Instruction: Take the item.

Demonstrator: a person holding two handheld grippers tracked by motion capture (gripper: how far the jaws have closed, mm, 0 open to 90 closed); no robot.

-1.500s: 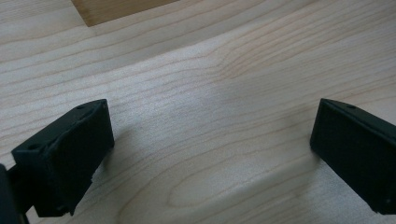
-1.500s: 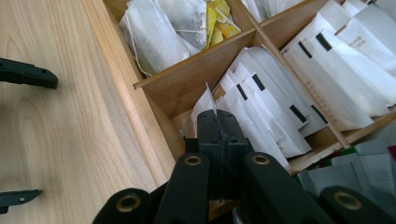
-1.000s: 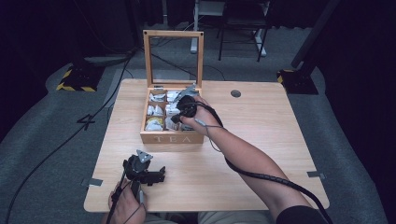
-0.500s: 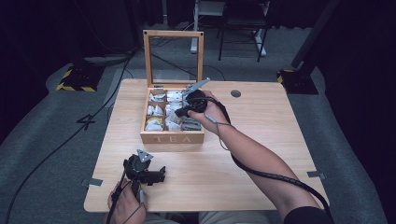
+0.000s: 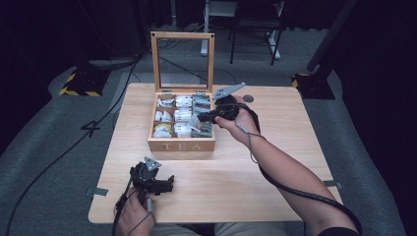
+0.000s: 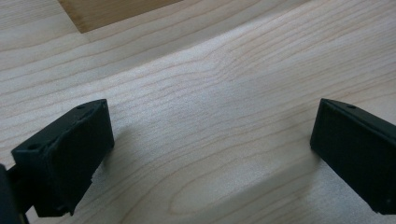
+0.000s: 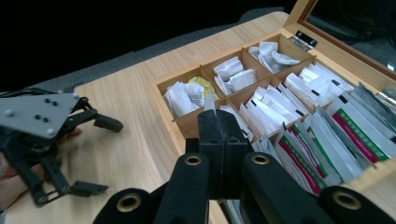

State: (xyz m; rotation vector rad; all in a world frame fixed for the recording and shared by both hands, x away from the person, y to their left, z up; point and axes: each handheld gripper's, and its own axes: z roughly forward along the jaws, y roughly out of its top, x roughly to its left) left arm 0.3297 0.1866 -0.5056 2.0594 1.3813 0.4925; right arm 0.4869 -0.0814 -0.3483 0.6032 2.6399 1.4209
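Our right gripper is over the front right part of the wooden tea box, which sits open in the middle of the surface. Its jaws are pressed together, and a small white tea bag pokes up just past their tips. We cannot tell for sure if it is pinched. Our left gripper rests low near the front edge, jaws spread wide with nothing between them.
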